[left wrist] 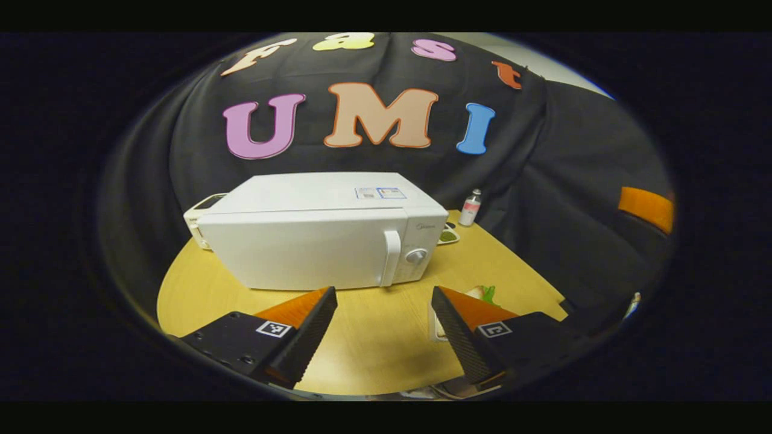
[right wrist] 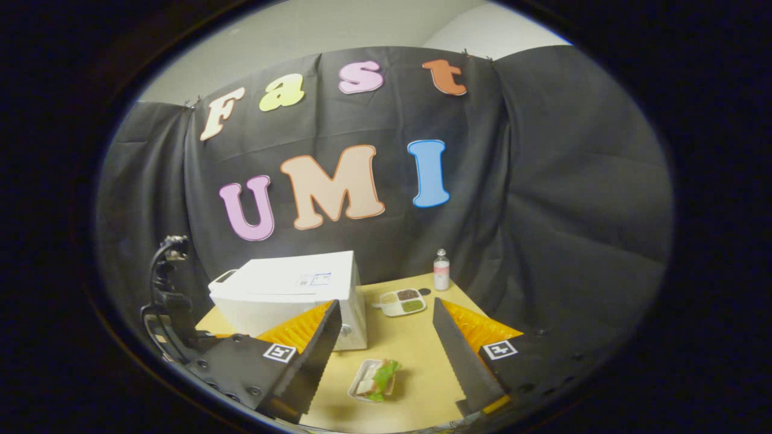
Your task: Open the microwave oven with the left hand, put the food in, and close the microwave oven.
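You had the boxy white microwave oven sitting shut on the round pale-wood table, its vertical white bar handle just left of the round control knob. Your left gripper hovered well short of it, jaws wide and holding nothing. That handle looked stiff and smooth, so I judged you should hook or pinch it mid-length and pull in an arc; the oven seemed heavy enough not to slide. Your right gripper was also spread wide and empty, above the food: a leafy green sandwich on a small white rectangular tray. The sandwich looked soft and loose, the tray light; gripping 1 tray rim seemed safest.
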`<state>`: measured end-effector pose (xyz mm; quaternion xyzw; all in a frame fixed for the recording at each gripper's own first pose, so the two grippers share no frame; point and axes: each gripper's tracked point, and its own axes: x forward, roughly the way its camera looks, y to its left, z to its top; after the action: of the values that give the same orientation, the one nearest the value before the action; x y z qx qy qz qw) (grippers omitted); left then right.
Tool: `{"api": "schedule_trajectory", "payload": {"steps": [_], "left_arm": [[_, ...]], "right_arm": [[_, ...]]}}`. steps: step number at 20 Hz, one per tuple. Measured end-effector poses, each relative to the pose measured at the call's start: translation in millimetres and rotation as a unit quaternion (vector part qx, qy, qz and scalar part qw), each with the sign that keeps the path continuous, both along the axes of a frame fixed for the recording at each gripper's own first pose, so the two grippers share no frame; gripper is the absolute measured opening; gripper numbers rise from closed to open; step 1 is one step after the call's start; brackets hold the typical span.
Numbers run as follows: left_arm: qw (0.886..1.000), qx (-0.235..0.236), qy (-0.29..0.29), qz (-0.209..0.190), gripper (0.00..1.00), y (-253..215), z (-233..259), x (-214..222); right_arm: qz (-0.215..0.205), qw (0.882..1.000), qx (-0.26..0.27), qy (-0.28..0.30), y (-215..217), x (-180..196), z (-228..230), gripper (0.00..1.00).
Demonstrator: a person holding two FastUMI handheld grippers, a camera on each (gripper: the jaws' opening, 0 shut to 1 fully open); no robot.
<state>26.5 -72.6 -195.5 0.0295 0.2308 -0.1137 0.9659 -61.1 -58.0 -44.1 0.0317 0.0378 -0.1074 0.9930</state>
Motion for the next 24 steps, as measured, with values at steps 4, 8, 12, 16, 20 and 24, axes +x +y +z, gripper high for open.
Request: {"api": "schedule_trajectory", "payload": {"steps": [4, 8, 12, 16, 20, 24], "left_arm": [[0.999, -0.013, 0.04, 0.0, 0.93, -10.4, -28.3, 26.2], [0.997, -0.029, 0.072, 0.023, 0.88, -16.2, -51.2, 56.9], [0.996, -0.019, 0.081, 0.029, 0.88, -18.6, -66.5, 89.0], [0.995, -0.002, 0.091, 0.047, 0.83, -14.1, -84.6, 117.0], [0.993, 0.007, 0.102, 0.055, 0.75, -13.3, -96.5, 131.7], [0.992, 0.022, 0.116, 0.048, 0.52, -17.3, -106.8, 141.1]], "right_arm": [[-0.014, 1.0, 0.005, -0.002, -5.7, -2.4, -1.2, 0.92], [-0.022, 1.0, 0.006, -0.003, -9.3, -3.2, -2.5, 0.96], [-0.031, 0.999, 0.009, 0.002, -16.2, -3.7, -7.4, 0.92], [-0.04, 0.999, 0.012, 0.01, -24.6, -6.7, -12.3, 0.96], [-0.05, 0.998, 0.016, 0.02, -32.9, -9.4, -18.1, 0.96], [-0.055, 0.998, 0.023, 0.029, -36.6, -11.4, -23.8, 0.92]]}}
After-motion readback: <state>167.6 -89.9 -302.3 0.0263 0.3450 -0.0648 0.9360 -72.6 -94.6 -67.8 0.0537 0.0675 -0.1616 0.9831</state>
